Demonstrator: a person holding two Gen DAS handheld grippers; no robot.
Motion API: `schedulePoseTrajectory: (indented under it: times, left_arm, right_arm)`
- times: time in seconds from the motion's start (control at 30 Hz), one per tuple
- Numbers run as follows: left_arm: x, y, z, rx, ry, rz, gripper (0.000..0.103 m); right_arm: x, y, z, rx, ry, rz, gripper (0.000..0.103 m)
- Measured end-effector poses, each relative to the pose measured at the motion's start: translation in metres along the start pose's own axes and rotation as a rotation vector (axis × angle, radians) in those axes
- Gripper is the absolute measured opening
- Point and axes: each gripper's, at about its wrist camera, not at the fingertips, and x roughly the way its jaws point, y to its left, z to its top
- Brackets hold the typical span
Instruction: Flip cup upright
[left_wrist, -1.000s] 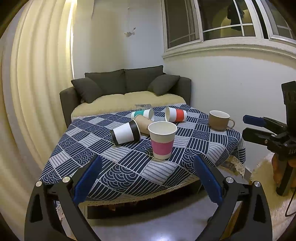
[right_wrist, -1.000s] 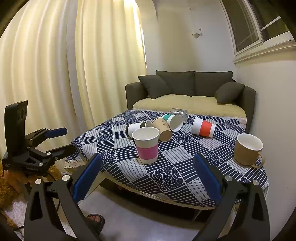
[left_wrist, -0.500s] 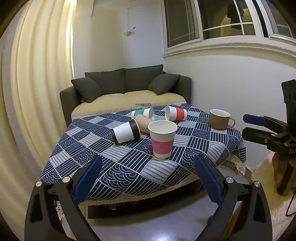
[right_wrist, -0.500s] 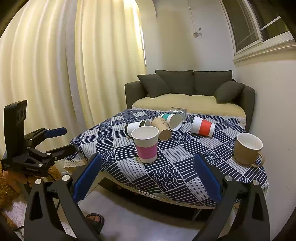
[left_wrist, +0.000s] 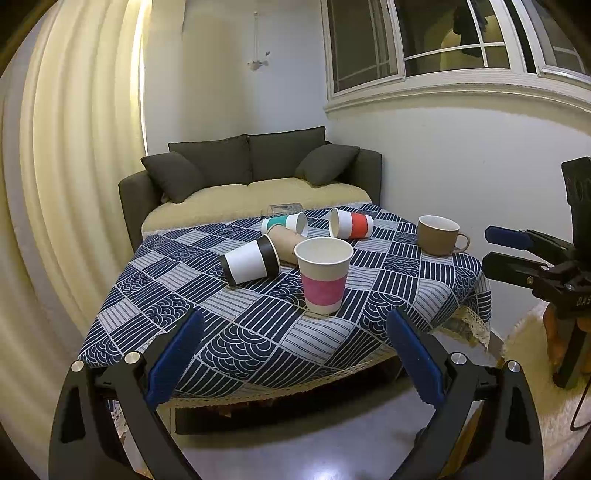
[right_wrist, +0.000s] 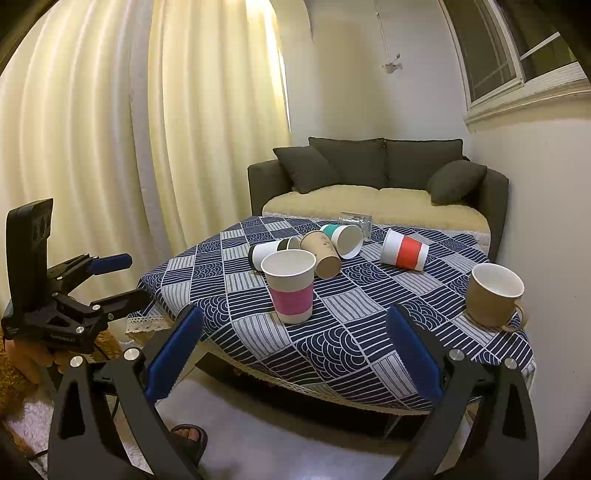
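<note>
Pink-banded paper cup: seen standing upright, mouth up, near the front of the table, in front of the fallen cups.
Black-banded cup: found on its side just left of the pink-banded one, mouth toward the sofa side.
Plain brown cup: laid on its side behind the pink-banded cup, touching the black-banded cup.
Teal-banded cup: tipped over at the back, resting against the plain brown cup.
Red-banded cup: lying on its side, set apart to the right of the cluster.
Brown mug: upright near the right edge, handle turned outward.
Table: covered by a blue and white patterned cloth.
Left gripper: held off the front edge, jaws spread wide, nothing gripped.
Right gripper: held short of the table, jaws spread wide, nothing gripped.
Sofa: seen behind the table, dark cushions on it.
</note>
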Motion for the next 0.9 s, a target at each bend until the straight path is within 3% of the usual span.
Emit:
schedulePoseTrajectory:
  times: [0.9]
  left_arm:
    - [0.0013,-0.0021,-0.0010,0.009,0.004,-0.010,0.097]
  right_arm:
    - [0.0010,0.0007,-0.0017,-0.007,0.014,-0.003,0.098]
